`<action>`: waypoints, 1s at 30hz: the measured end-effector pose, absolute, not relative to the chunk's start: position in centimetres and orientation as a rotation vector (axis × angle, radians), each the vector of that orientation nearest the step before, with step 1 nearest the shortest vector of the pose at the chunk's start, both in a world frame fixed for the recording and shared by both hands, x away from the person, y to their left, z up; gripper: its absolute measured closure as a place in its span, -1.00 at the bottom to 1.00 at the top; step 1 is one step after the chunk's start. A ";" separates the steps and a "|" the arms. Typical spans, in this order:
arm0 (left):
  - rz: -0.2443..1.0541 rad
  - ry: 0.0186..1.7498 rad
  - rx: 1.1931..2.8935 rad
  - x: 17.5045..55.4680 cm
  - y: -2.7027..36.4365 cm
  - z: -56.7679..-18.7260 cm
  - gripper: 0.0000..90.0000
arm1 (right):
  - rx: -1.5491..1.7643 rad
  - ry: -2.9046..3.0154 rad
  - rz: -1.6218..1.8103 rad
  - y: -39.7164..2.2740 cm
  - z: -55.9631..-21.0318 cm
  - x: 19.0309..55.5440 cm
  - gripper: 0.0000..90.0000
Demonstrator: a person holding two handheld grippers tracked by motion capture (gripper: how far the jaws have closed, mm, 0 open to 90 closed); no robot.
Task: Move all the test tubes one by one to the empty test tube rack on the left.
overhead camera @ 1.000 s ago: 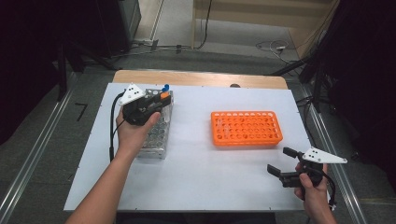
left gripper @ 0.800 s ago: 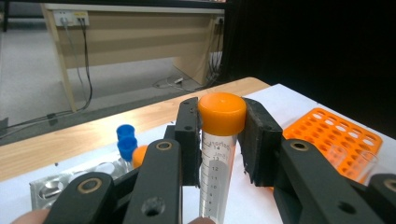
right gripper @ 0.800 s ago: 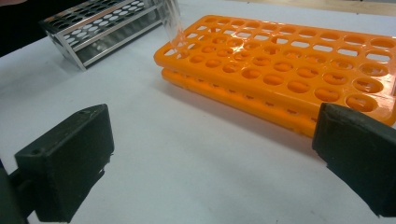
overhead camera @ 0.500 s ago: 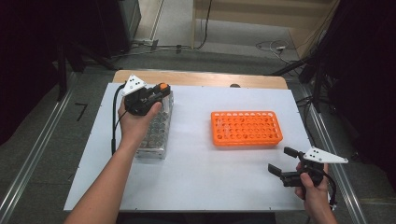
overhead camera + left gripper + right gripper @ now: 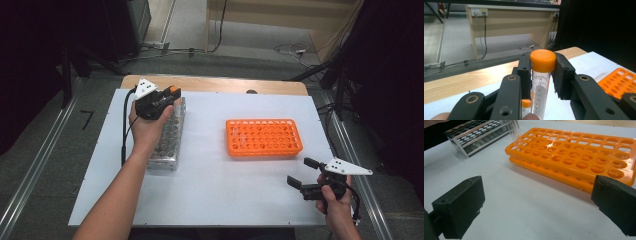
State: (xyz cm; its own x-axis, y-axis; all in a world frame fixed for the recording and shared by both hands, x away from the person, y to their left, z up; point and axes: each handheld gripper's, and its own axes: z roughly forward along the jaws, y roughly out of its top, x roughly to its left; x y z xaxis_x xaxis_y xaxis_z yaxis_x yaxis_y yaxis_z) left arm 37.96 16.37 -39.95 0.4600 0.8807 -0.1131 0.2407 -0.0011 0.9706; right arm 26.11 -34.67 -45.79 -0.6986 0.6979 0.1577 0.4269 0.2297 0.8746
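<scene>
My left gripper (image 5: 167, 100) is shut on a clear graduated tube with an orange cap (image 5: 542, 60), held upright between the pads just below the cap. It hangs over the far end of a clear tube rack (image 5: 167, 137) at the left of the table. Below it stands another orange-capped tube (image 5: 526, 103). An orange rack (image 5: 263, 137) with many holes lies right of centre and holds a clear uncapped tube (image 5: 514, 132). My right gripper (image 5: 306, 173) stands open near the front right corner, nothing between its jaws.
A white sheet (image 5: 215, 185) covers the table, with a wooden edge (image 5: 215, 84) at the far side. Cables and a wooden desk lie on the floor beyond. Metal rails run along both sides of the table.
My left gripper has carried the orange-capped tube along the clear rack toward the table's far edge. The right gripper has stayed put.
</scene>
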 end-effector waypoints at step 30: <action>0.765 1.130 1.639 37.4 15.2 -42.7 0.55 | 1.062 2.249 1.450 -34.6 -46.1 26.2 -1.00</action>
